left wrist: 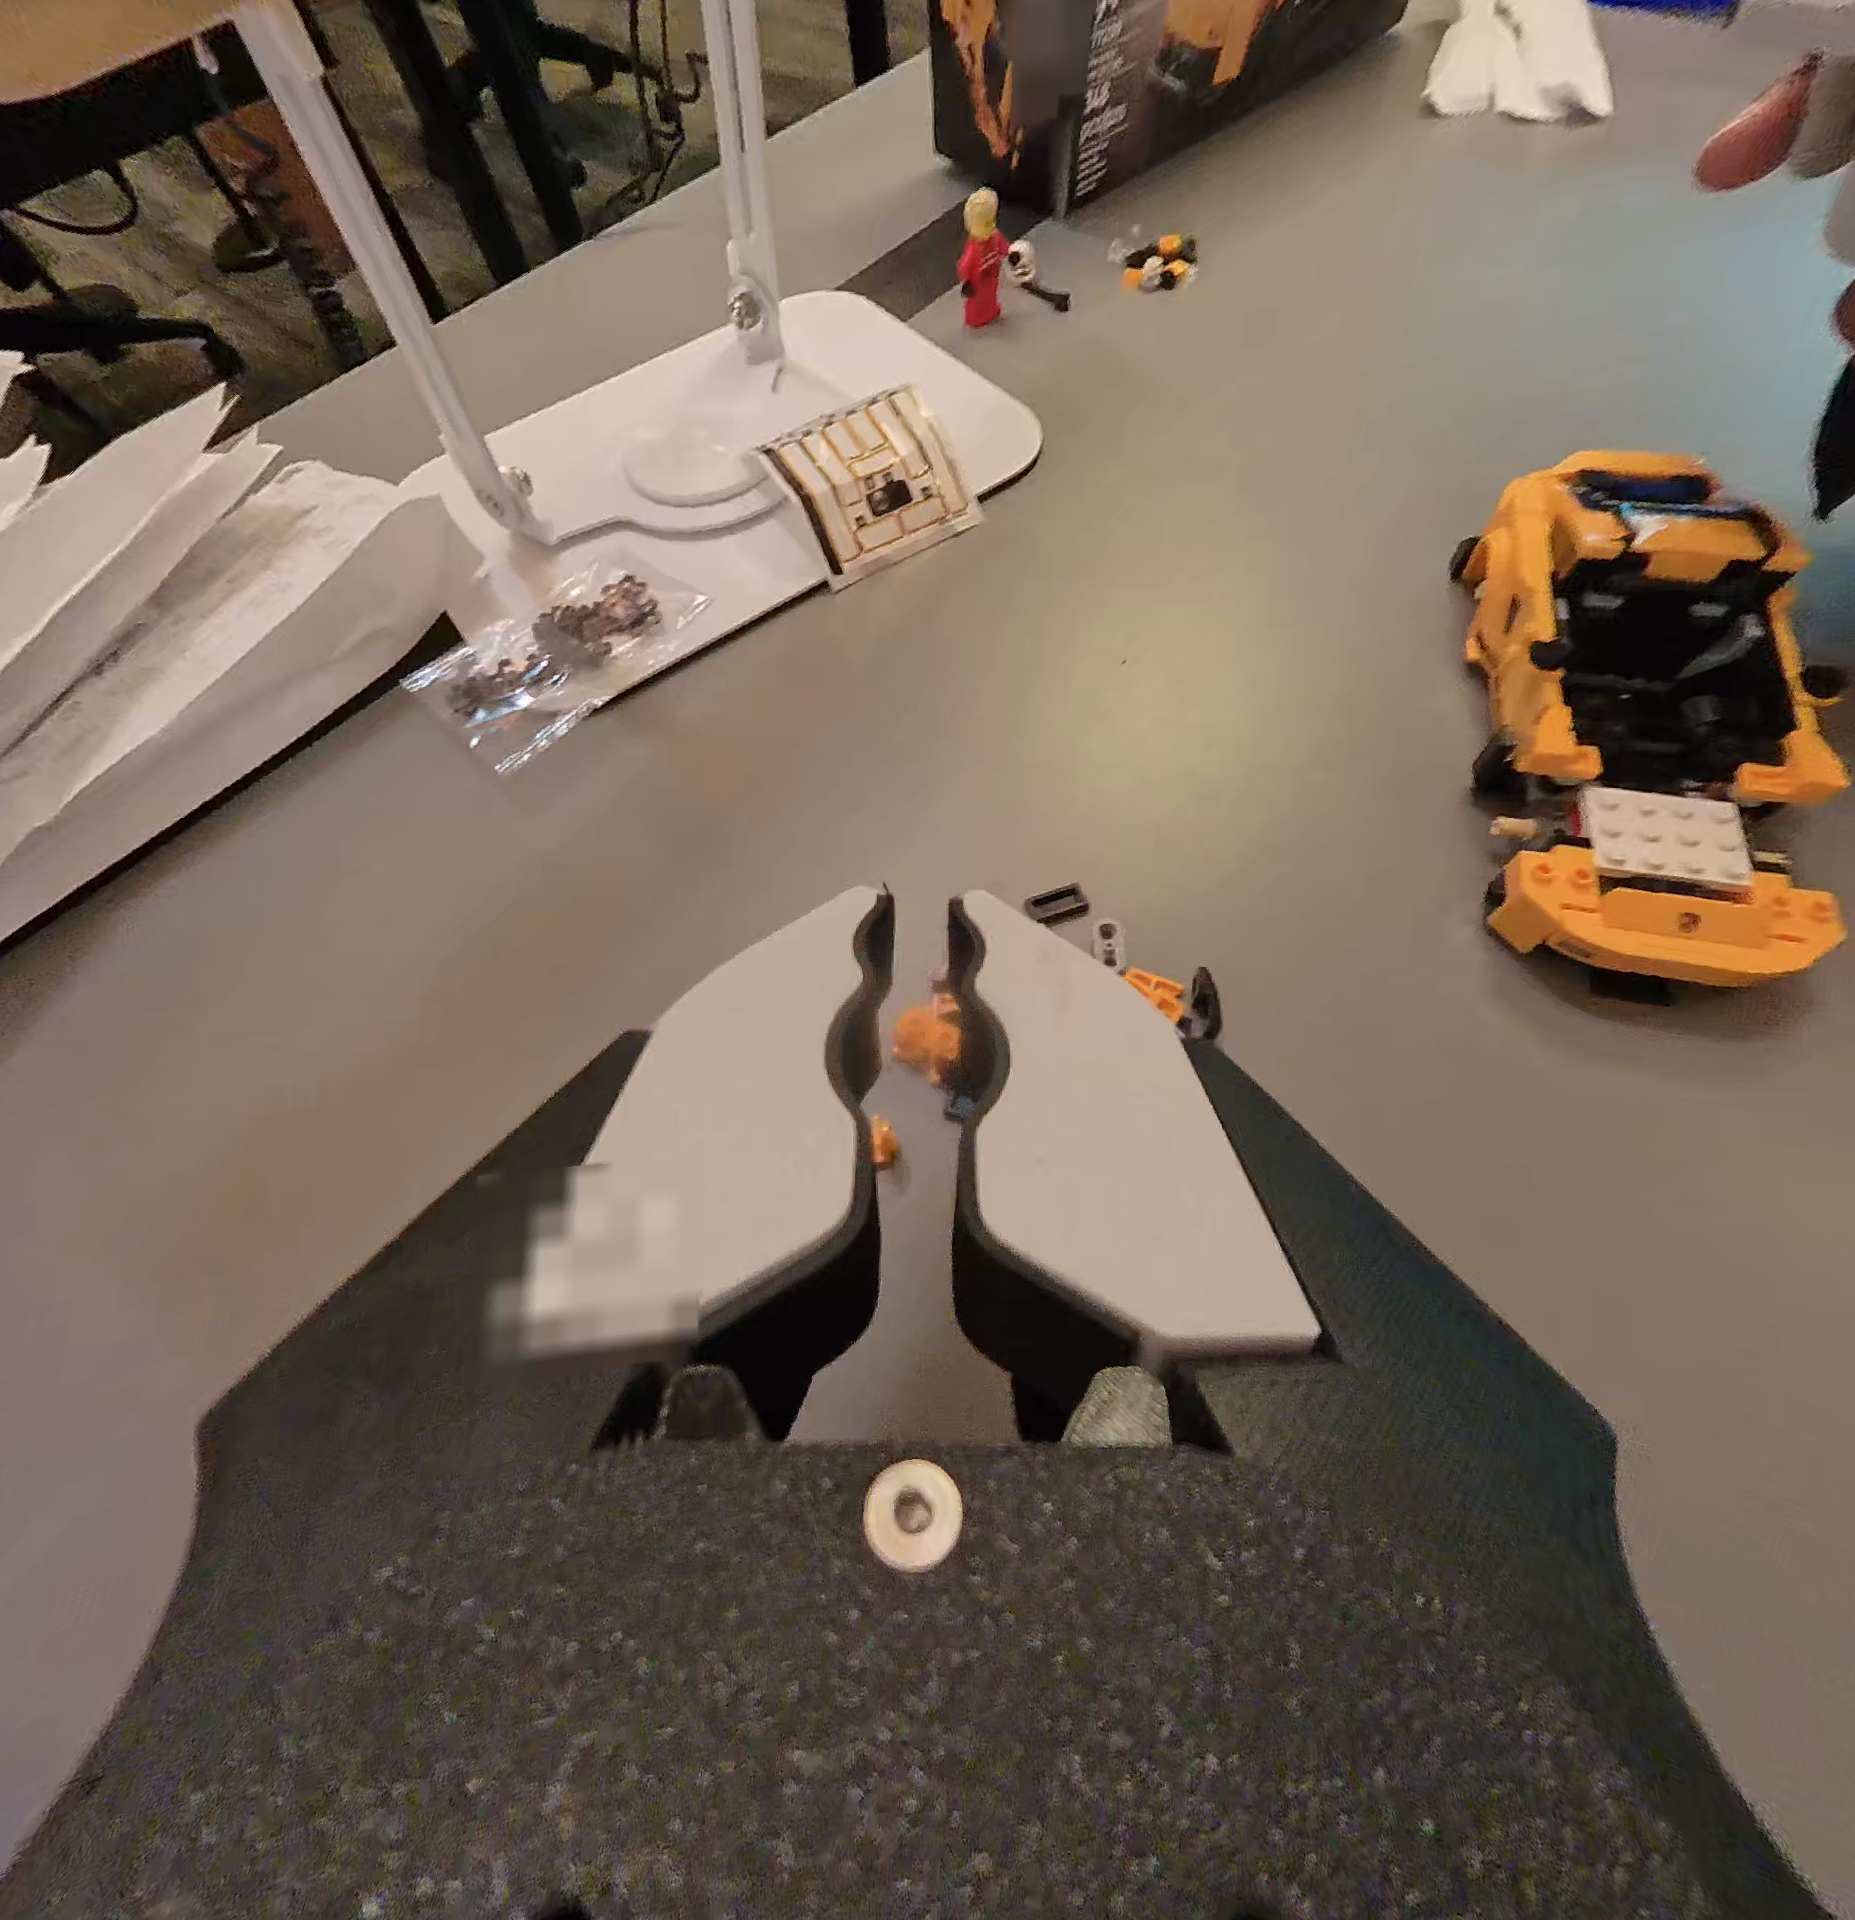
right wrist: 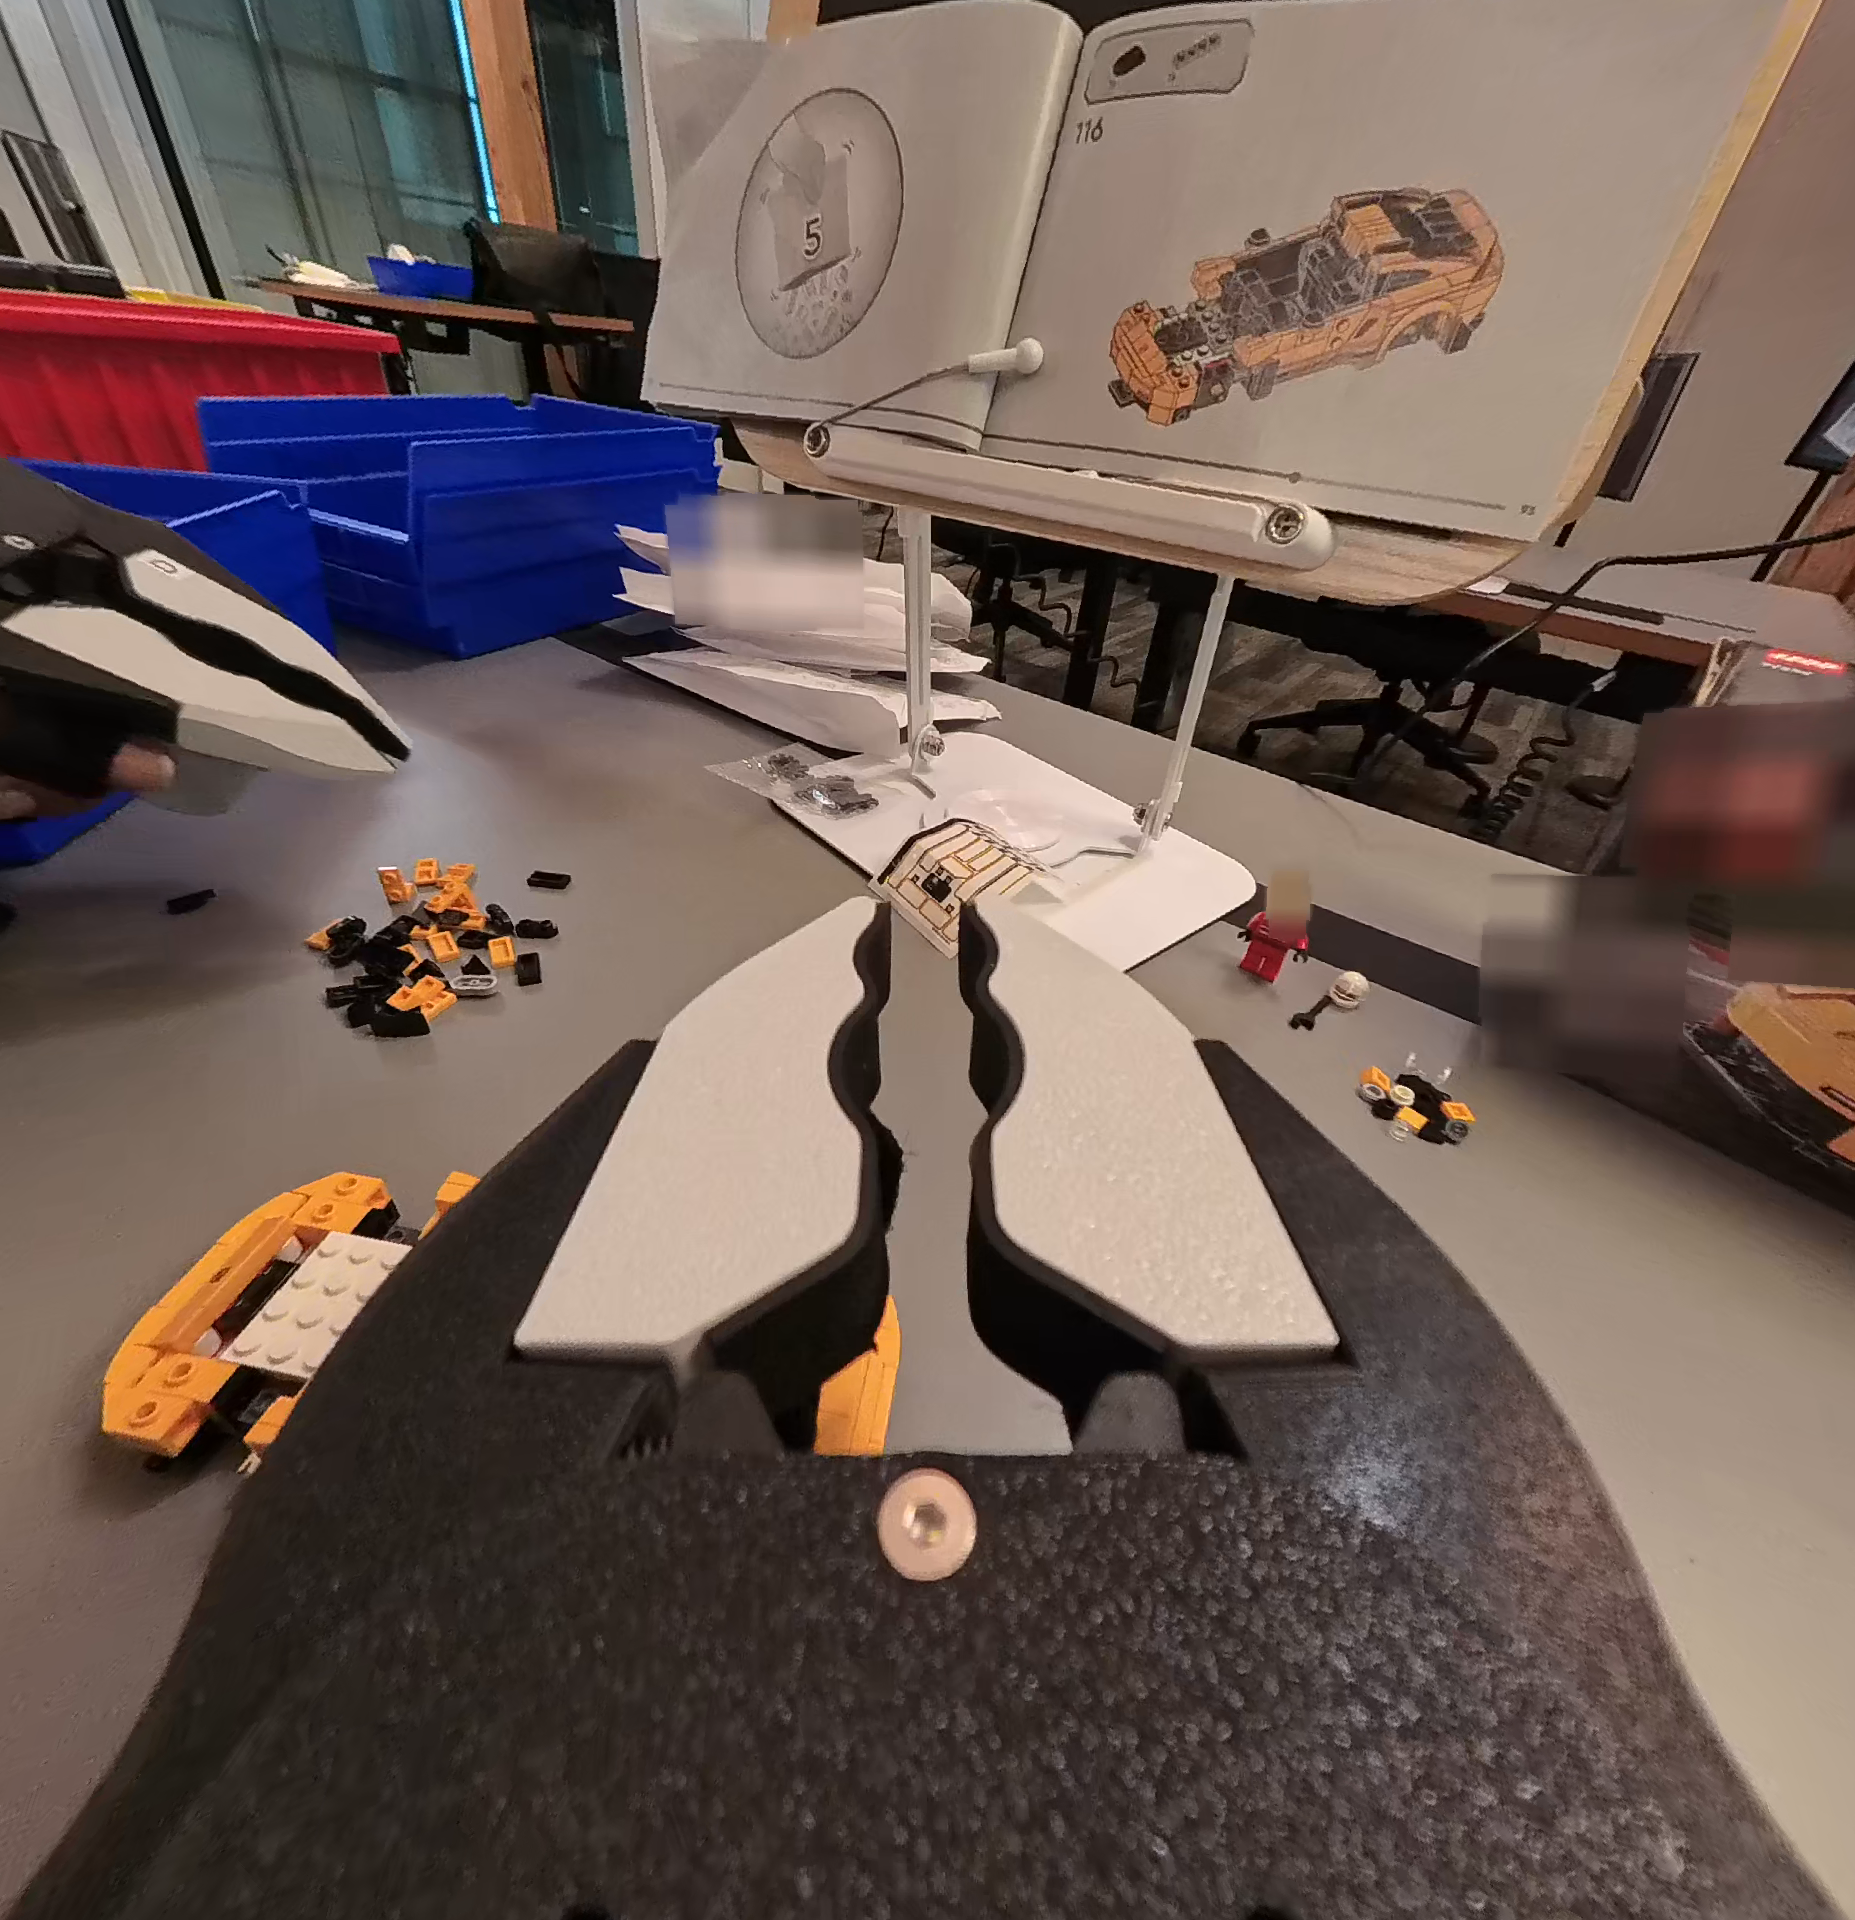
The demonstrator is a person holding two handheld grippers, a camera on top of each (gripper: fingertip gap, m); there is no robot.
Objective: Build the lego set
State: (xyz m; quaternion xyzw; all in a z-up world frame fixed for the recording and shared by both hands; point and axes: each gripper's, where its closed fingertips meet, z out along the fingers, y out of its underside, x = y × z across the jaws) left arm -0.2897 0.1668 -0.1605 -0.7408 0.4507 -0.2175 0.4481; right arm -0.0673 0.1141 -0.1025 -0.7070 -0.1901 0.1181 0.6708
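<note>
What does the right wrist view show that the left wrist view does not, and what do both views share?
Only the right wrist view shows the open instruction booklet on its stand, the blue bins, the left gripper seen from outside, and the whole pile of loose orange and black pieces.

Only the left wrist view shows the car's rear half and the left gripper's own fingers over a few pieces.

Both show the orange car, red minifigure, sticker sheet, white stand base and clear bag of parts.

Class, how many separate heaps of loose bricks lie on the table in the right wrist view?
2: a big heap at left below the blue bins, a small heap at right near the box. The fingers may hide others.
</note>
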